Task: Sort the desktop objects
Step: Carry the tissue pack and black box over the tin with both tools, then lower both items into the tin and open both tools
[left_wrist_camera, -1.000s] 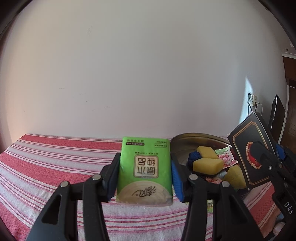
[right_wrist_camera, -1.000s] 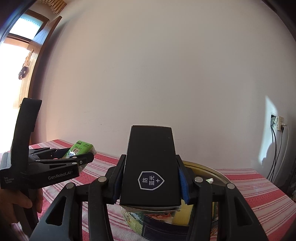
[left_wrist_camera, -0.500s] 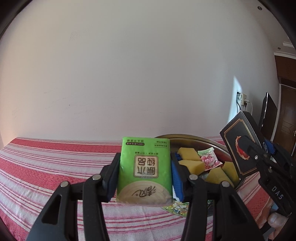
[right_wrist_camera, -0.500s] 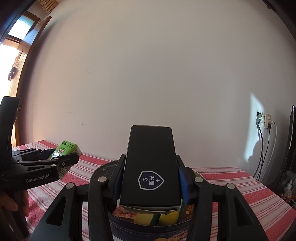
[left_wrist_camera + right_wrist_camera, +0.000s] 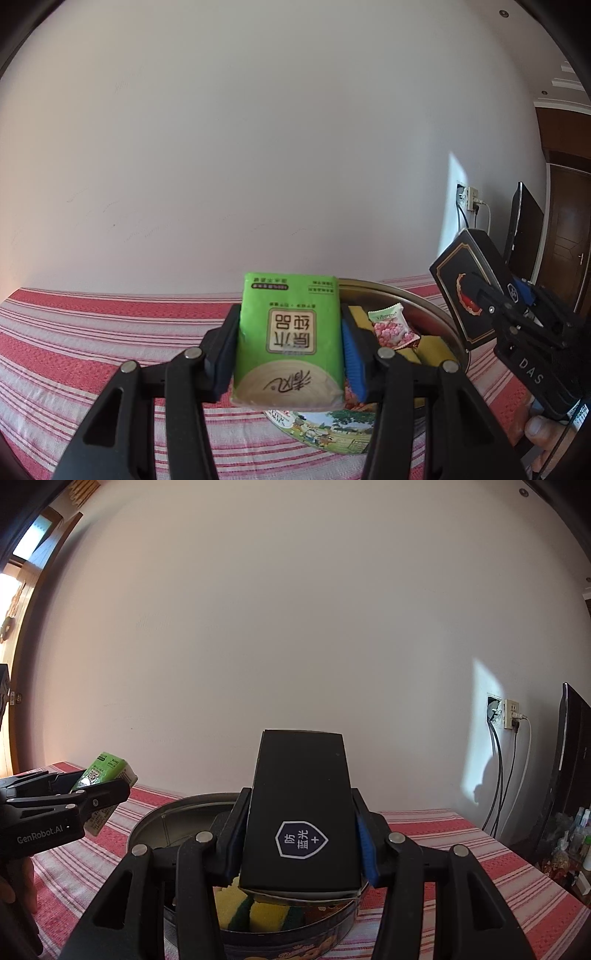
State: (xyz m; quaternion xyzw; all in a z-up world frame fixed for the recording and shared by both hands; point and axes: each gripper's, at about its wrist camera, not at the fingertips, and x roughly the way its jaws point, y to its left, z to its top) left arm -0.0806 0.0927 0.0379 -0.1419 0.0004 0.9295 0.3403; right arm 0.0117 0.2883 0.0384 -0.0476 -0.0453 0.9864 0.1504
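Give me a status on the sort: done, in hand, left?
Done: yellow sponges and a candy packet already lie in the round tin. In hand: the left gripper holds a green tissue pack, the right gripper a black box. Left: both are above the tin, unreleased.

above round tin (image 5: 147, 827): free | tin interior: sponges (image 5: 231, 910) crowd | striped cloth (image 5: 74, 350) left: clear

home | striped tablecloth (image 5: 92, 343) | wooden door (image 5: 569, 236) | wall socket (image 5: 511, 714)
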